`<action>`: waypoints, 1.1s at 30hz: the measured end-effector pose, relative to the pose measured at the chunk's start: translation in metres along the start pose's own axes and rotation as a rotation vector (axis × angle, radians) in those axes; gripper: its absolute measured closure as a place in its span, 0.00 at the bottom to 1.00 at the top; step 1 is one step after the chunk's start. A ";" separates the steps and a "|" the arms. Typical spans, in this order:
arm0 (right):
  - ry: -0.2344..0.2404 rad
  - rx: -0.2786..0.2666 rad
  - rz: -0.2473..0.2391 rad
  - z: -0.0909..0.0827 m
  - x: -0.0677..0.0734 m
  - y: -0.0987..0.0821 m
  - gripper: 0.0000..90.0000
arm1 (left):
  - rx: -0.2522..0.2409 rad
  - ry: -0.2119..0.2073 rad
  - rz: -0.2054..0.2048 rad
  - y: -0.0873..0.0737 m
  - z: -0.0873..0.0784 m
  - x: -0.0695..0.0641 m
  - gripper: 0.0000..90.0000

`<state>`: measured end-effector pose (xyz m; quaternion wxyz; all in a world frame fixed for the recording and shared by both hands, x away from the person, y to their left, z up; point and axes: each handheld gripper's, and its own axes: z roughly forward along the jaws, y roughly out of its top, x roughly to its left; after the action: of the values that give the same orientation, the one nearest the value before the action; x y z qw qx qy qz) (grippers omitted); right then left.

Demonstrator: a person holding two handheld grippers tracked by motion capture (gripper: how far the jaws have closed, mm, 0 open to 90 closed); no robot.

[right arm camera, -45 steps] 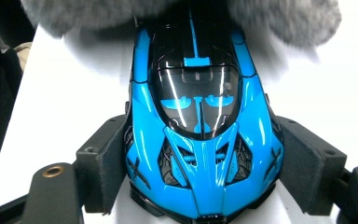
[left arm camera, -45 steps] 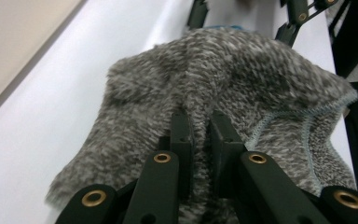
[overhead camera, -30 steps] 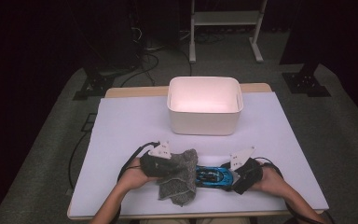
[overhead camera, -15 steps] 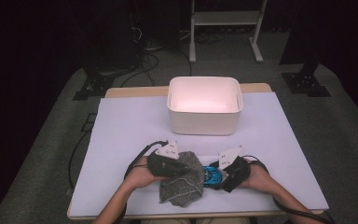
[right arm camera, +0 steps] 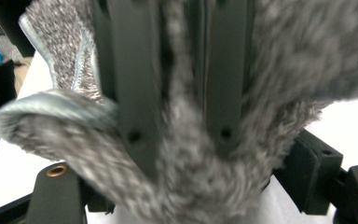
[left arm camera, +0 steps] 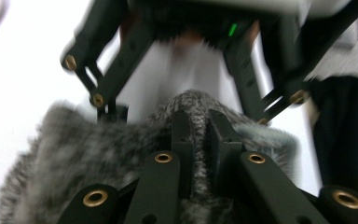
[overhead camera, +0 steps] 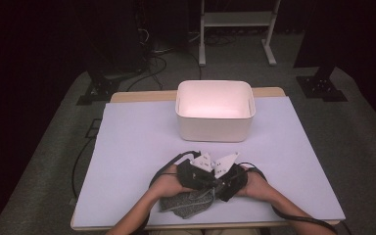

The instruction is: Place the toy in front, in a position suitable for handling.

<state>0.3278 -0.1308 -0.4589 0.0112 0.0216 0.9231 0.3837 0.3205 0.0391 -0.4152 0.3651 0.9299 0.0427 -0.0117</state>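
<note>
One grey fuzzy cloth (overhead camera: 188,201), soft, light and limp: it sags off both tools near your edge of the counter (overhead camera: 127,147), so take it at a hem, not mid-panel. Left tool (left arm camera: 196,123) is clamped on a fold between its jaws; right tool (right arm camera: 182,93) is likewise pinched on the pile. Counted: one cloth, one white bin (overhead camera: 214,128) beyond the tools, two tools.

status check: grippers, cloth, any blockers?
Left gripper shut on cloth. Right gripper shut on it too. Bin beyond, apart; nothing blocking.
</note>
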 end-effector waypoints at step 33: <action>-0.008 -0.008 0.002 0.000 0.000 -0.002 0.27 | 0.085 0.152 -0.111 -0.061 -0.064 -0.013 0.35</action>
<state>0.3273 -0.1321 -0.4603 0.0145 0.0242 0.9215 0.3873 0.3013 0.1258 -0.4091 0.3200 0.9389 0.1211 0.0367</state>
